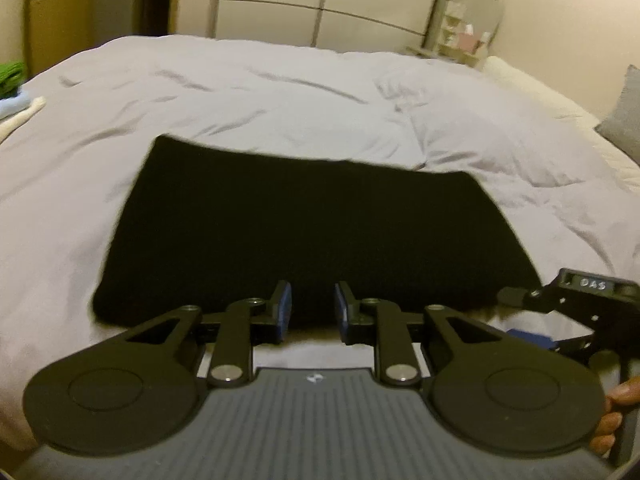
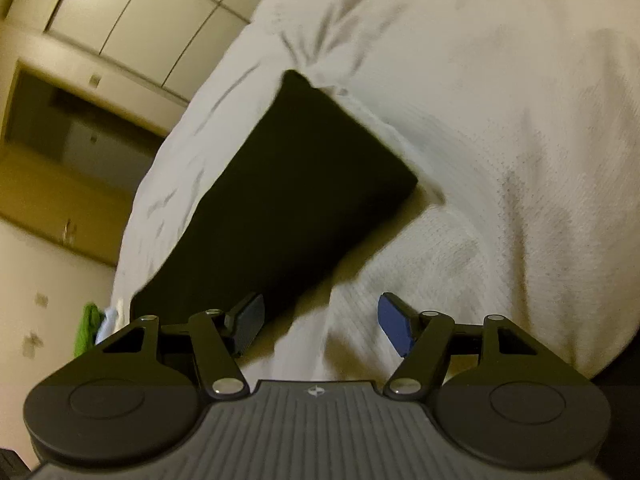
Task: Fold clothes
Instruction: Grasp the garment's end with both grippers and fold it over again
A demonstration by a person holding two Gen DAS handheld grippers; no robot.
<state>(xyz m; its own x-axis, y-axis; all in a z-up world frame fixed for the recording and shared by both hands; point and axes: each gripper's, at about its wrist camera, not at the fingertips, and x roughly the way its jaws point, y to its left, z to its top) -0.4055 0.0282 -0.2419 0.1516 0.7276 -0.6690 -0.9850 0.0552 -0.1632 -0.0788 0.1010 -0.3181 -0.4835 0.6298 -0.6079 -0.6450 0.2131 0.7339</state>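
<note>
A black, flat-folded rectangular cloth garment (image 1: 312,236) lies on the wide bed covered with a pale, wrinkled duvet (image 1: 280,100), close to the bed's near edge and well away from its far edge.

The left gripper (image 1: 312,310) hovers at the garment's near edge, its blue-padded fingers (image 1: 285,304) spread with a narrow gap and nothing between them. In the left wrist view the right gripper (image 1: 560,312) shows just off the garment's near right corner, with part of a hand (image 1: 612,416) at the picture's lower right edge.

In the right wrist view the right gripper (image 2: 320,322) has its fingers (image 2: 394,326) spread wide and empty; the left finger sits over the garment's (image 2: 288,200) near corner, the right one over bare duvet (image 2: 480,120). Whether either touches the fabric I cannot tell.

At the bed's far left corner lies a small pile of green and light blue folded clothes (image 1: 12,80). Behind the bed stands a cream panelled wardrobe (image 1: 328,0).
</note>
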